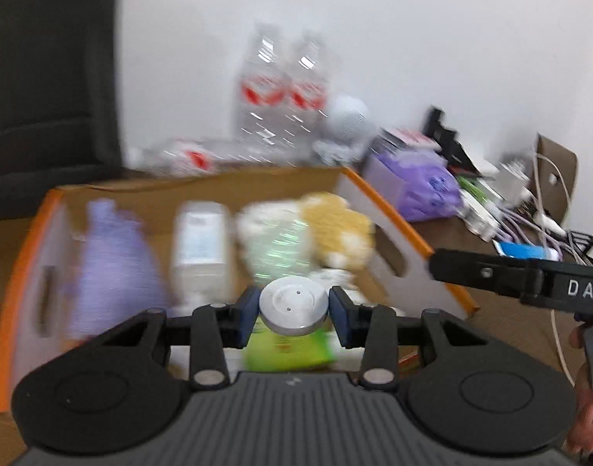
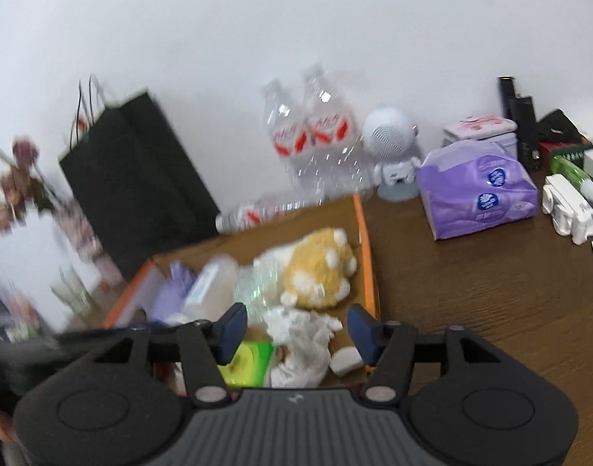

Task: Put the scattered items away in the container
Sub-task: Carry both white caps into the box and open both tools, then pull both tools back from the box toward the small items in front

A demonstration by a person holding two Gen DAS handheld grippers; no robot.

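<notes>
While the left gripper (image 1: pixel 293 316) pinches a silver disc (image 1: pixel 293 306) over the box (image 1: pixel 389 209) at lower centre, the right gripper (image 2: pixel 292 336) gapes empty, so letting go looks next.

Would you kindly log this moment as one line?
left claw: shut on silver disc | right claw: open, empty | both over cardboard box

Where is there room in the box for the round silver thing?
The box is crowded: plush toy, crumpled tissue, green packet, white bottle and purple pouch. Bare cardboard shows only along the far wall behind the plush. The left claw grips the silver disc.
</notes>
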